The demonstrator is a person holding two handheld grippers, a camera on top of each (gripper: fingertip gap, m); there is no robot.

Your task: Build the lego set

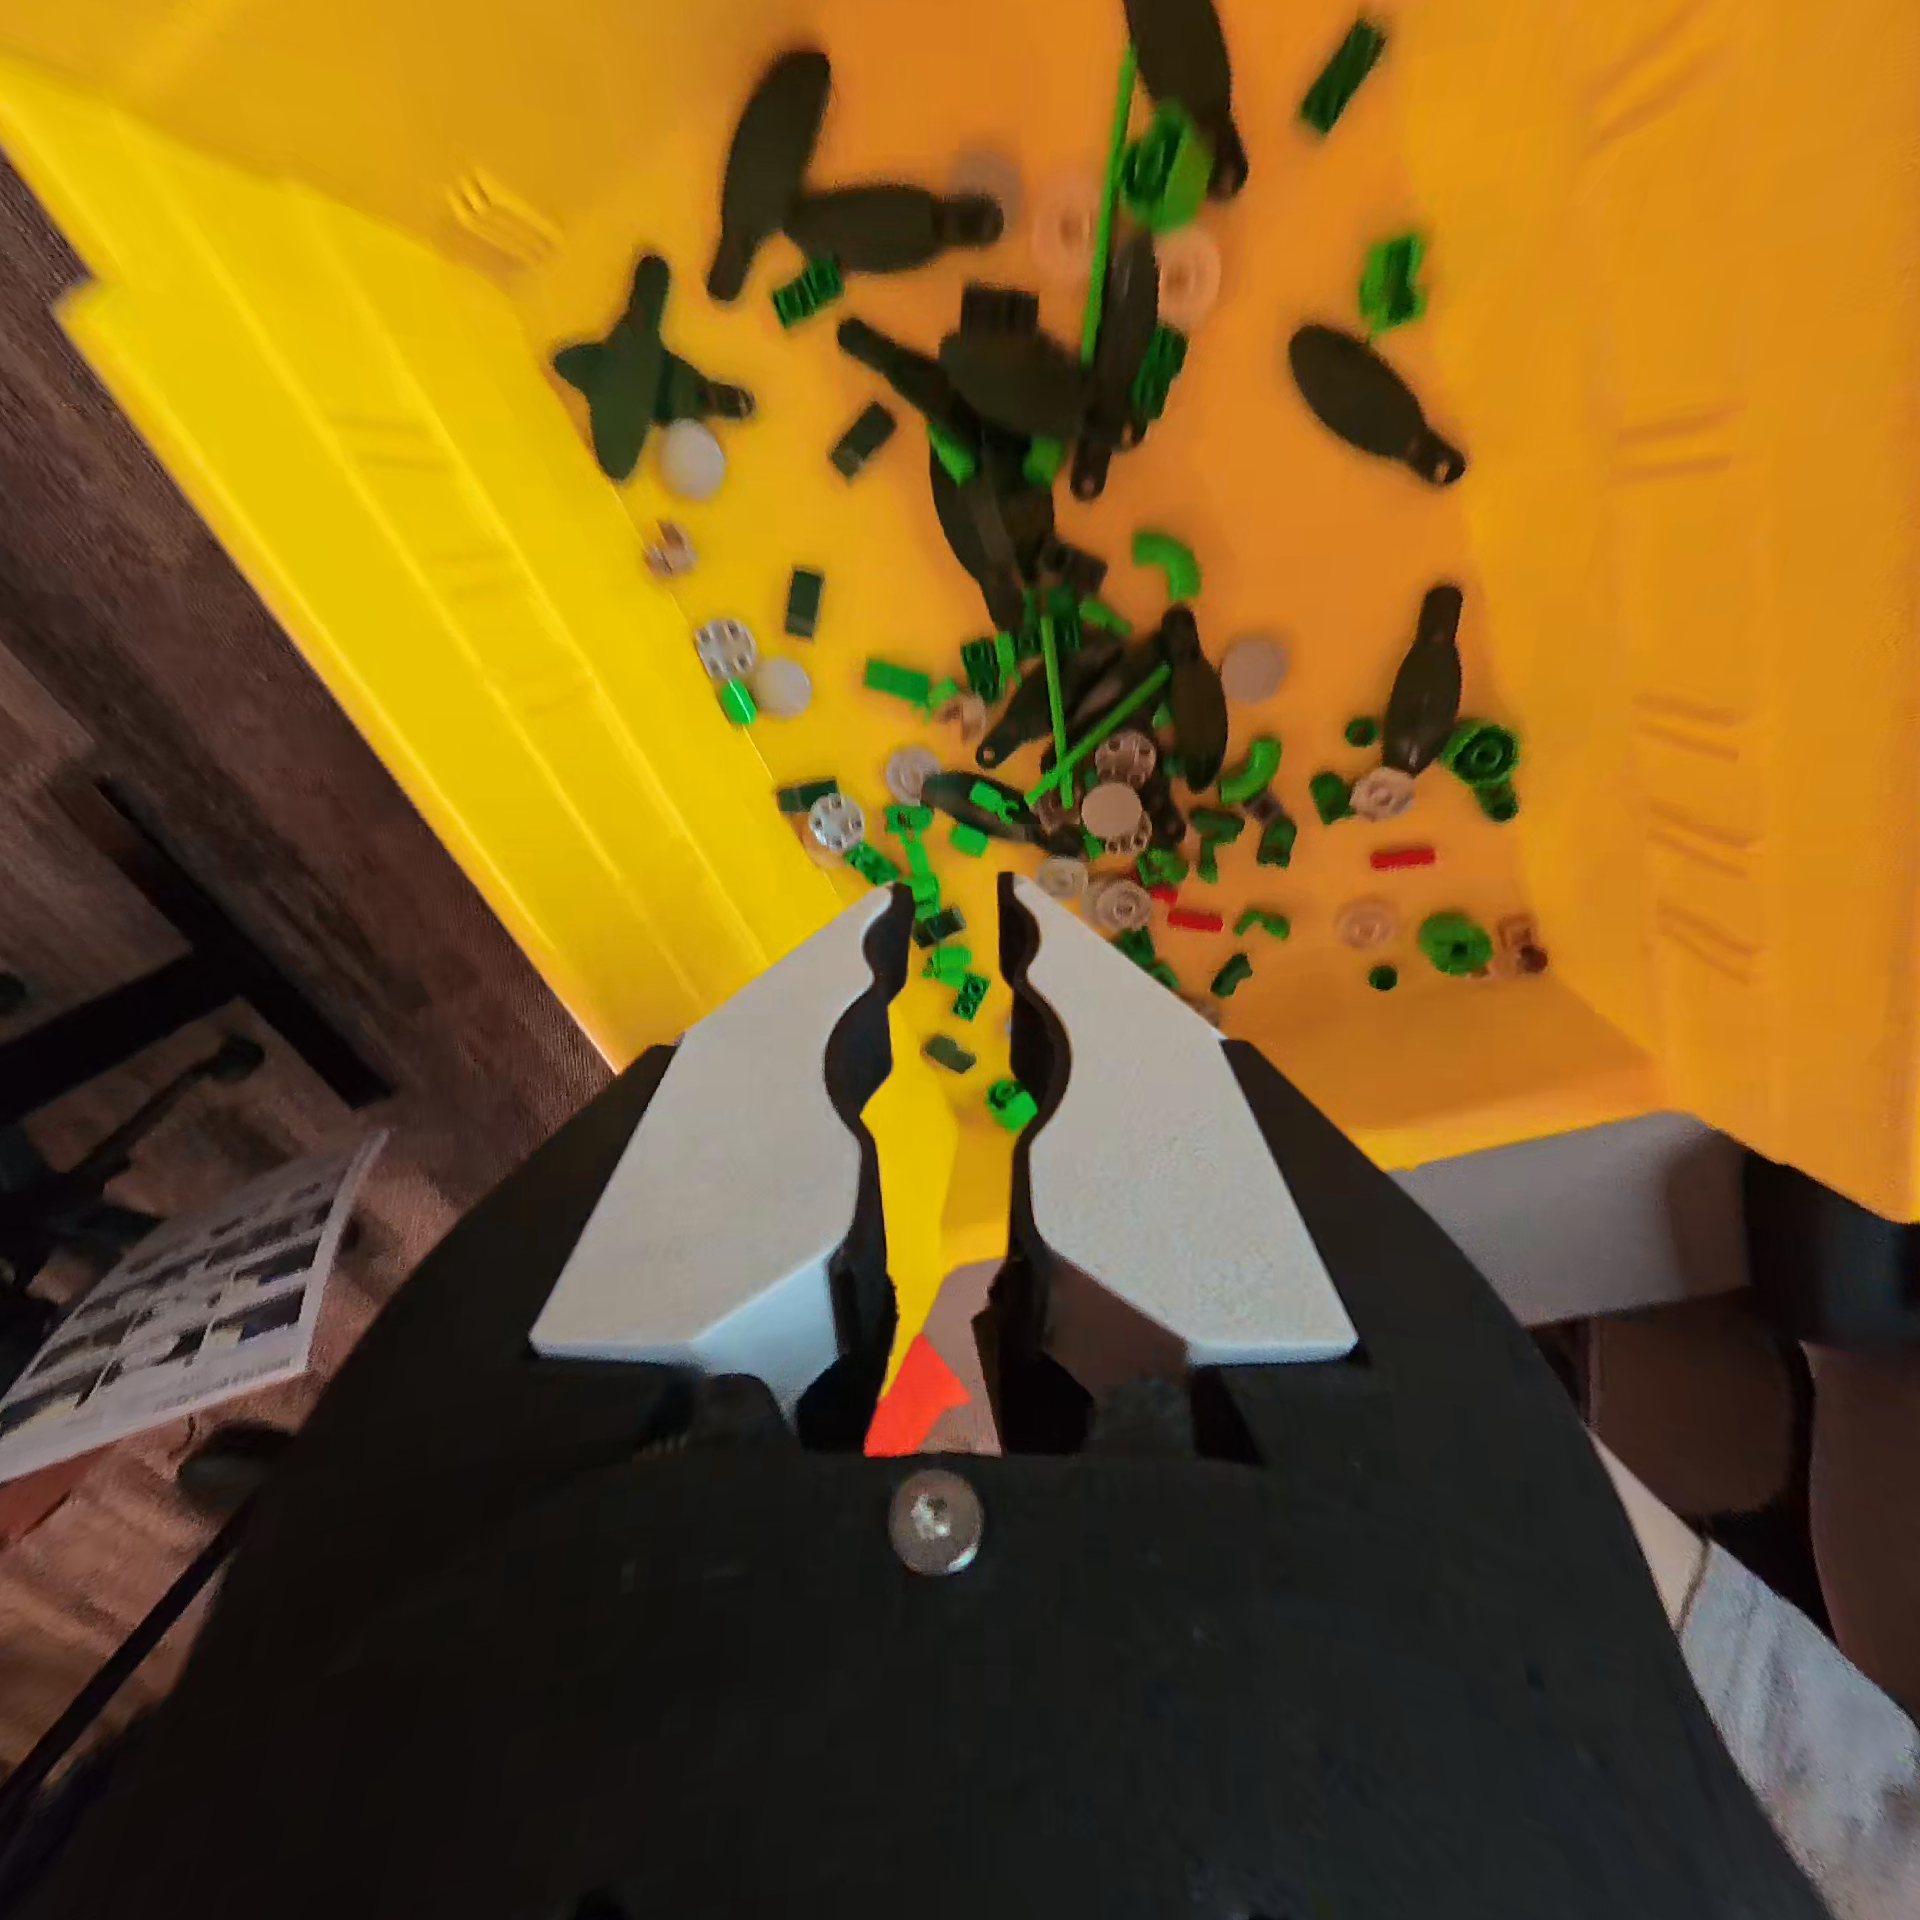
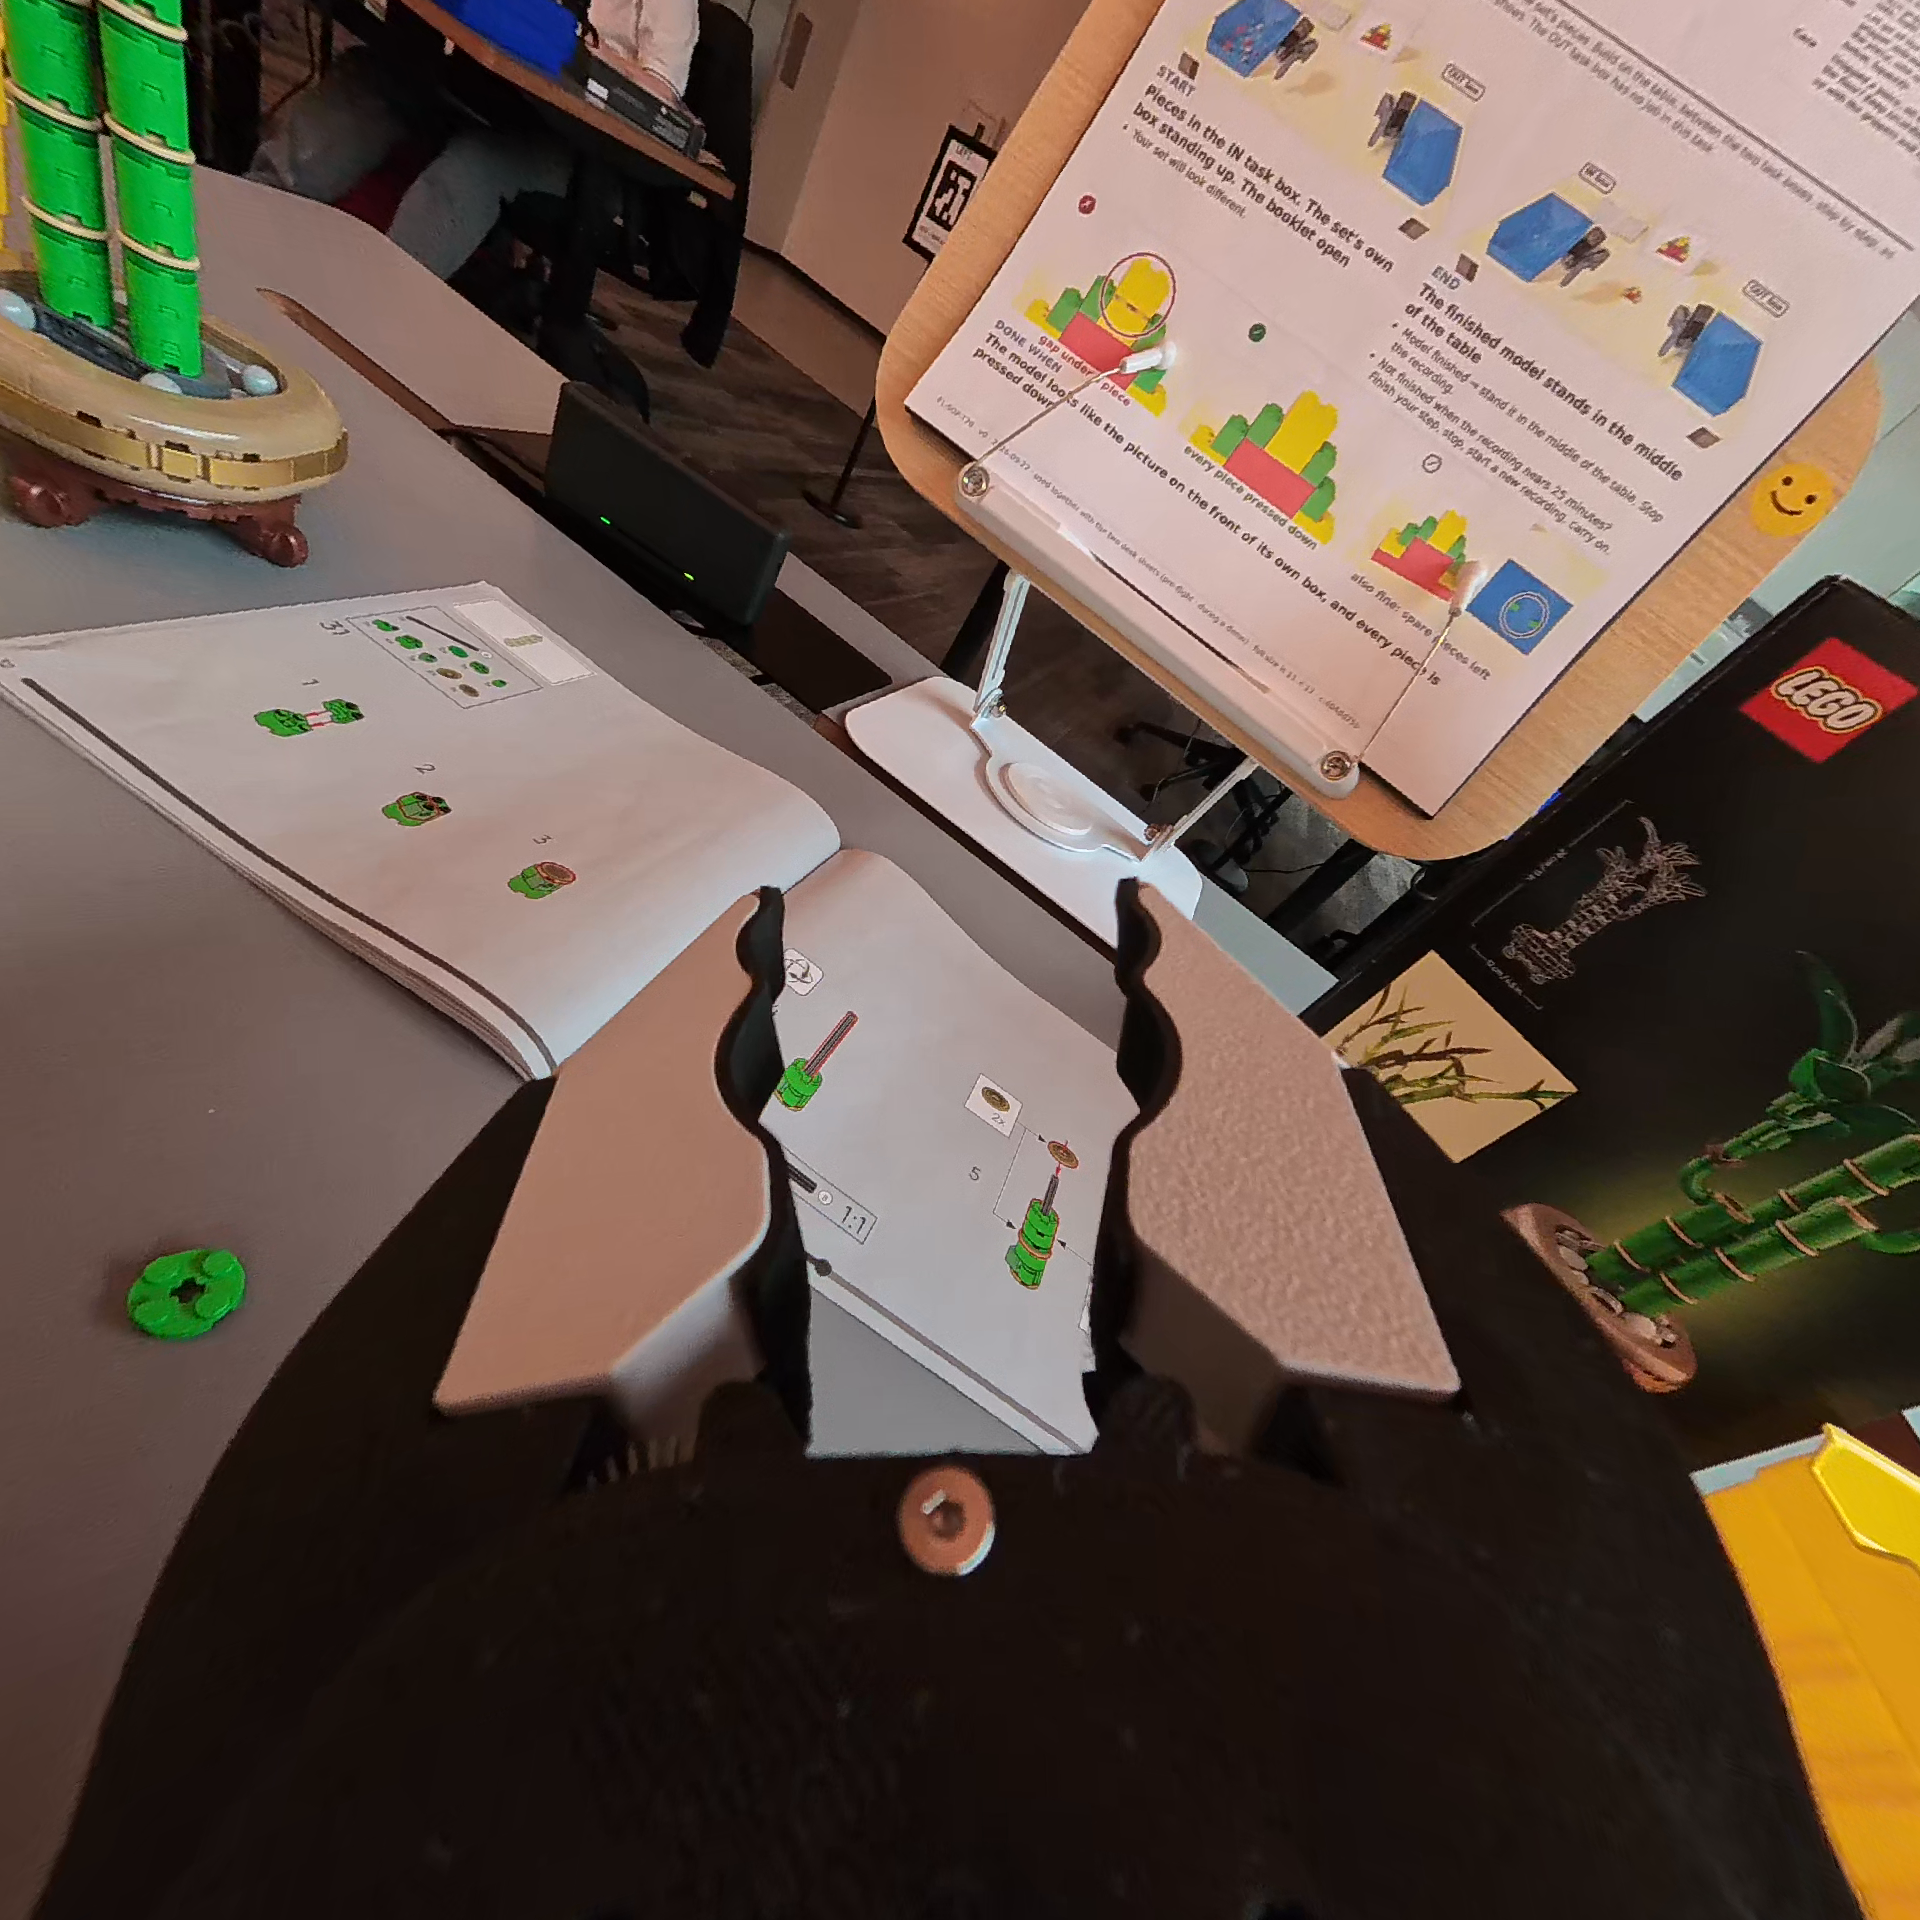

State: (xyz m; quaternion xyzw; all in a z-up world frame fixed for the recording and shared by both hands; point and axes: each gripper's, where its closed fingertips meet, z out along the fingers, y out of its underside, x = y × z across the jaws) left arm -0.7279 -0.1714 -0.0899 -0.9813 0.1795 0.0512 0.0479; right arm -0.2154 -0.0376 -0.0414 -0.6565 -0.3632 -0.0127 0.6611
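Grey tabletop [image 2: 125, 1039] carries the open instruction booklet [image 2: 499, 790], the half-built green bamboo model [image 2: 114, 208] at its far left and one round green piece [image 2: 187, 1291] lying alone near the booklet. Inside the yellow box [image 1: 1621, 520] many loose green, dark and grey pieces [image 1: 1049, 665] are scattered. The left gripper [image 1: 954, 904] is above them with fingers narrowly apart and empty, while the right gripper [image 2: 945, 914] is over the booklet with fingers wide and empty.

We find loose green, dark and grey pieces [image 1: 1049, 675] scattered in the yellow box [image 1: 1558, 312]; one round green plate [image 2: 186, 1291] lies flat beside the open booklet [image 2: 499, 810].
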